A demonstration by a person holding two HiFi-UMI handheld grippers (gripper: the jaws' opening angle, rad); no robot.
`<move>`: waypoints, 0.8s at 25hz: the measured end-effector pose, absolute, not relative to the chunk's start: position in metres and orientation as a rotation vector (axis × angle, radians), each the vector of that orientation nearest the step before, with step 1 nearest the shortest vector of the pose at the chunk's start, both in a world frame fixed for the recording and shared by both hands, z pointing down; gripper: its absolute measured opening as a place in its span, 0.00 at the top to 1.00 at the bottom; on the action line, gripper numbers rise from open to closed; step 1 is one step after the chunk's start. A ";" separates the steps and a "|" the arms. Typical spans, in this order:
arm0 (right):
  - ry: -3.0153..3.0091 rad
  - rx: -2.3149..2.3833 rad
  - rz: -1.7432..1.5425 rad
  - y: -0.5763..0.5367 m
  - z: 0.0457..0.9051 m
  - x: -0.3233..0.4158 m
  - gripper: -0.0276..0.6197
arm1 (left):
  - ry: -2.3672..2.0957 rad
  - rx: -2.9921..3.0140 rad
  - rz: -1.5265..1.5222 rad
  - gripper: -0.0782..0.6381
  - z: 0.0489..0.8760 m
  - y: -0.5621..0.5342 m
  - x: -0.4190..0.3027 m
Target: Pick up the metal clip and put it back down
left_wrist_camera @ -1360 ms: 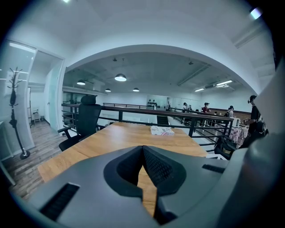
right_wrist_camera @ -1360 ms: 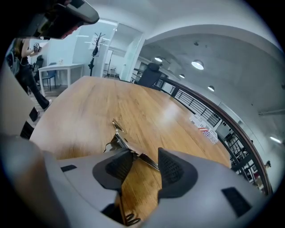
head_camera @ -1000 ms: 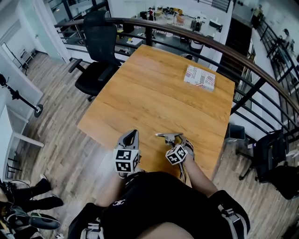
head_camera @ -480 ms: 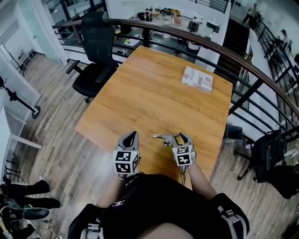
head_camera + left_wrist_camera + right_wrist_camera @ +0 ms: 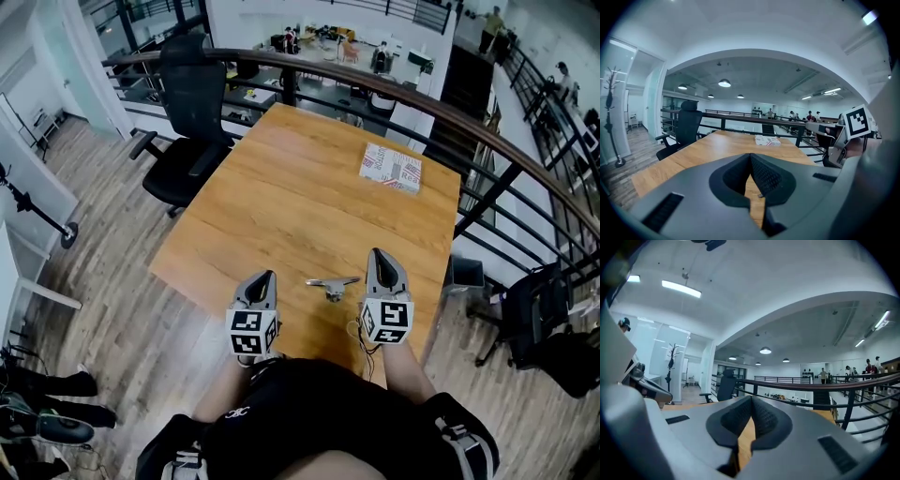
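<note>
**A:** so where's the clip (image 5: 333,284) at, and which step is this?

**B:** It's lying flat on the counter (image 5: 281,187) near the front edge, between the two tools, and neither one touches it. The right hand-held gripper (image 5: 378,255) sits just beside it, lifted off the wood. Its jaws have just snapped together with nothing in them. The left hand-held gripper (image 5: 265,277) is closed and empty too, on the other side. Looks to me like the put-down is done.

**A:** next move?

**B:** Not much, I'd guess: keep clear of it. Another grab would mean reopening the right jaws and dropping back over it.
</note>
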State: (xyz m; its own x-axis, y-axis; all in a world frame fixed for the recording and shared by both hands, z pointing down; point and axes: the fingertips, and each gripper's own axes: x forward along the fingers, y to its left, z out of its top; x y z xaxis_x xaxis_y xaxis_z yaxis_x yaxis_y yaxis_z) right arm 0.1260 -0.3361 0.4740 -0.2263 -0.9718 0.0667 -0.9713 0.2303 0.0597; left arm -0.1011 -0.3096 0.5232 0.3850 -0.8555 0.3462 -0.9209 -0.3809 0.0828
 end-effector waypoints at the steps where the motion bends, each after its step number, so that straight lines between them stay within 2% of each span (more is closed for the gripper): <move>1: -2.399 1.886 0.000 -0.334 0.473 0.126 0.94 | -1.569 2.386 0.357 0.87 0.523 -0.309 -0.101; 20: -2.413 1.896 0.056 -0.314 0.474 0.130 0.94 | -1.531 2.442 0.349 0.87 0.514 -0.308 -0.091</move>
State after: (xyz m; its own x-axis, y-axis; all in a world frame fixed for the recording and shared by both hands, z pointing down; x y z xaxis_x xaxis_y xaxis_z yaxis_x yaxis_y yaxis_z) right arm 0.1298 -0.3143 0.4744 -0.2353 -0.9687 0.0793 -0.9713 0.2372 0.0161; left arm -0.0914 -0.3078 0.5138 0.4234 -0.8461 0.3239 -0.9029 -0.4234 0.0742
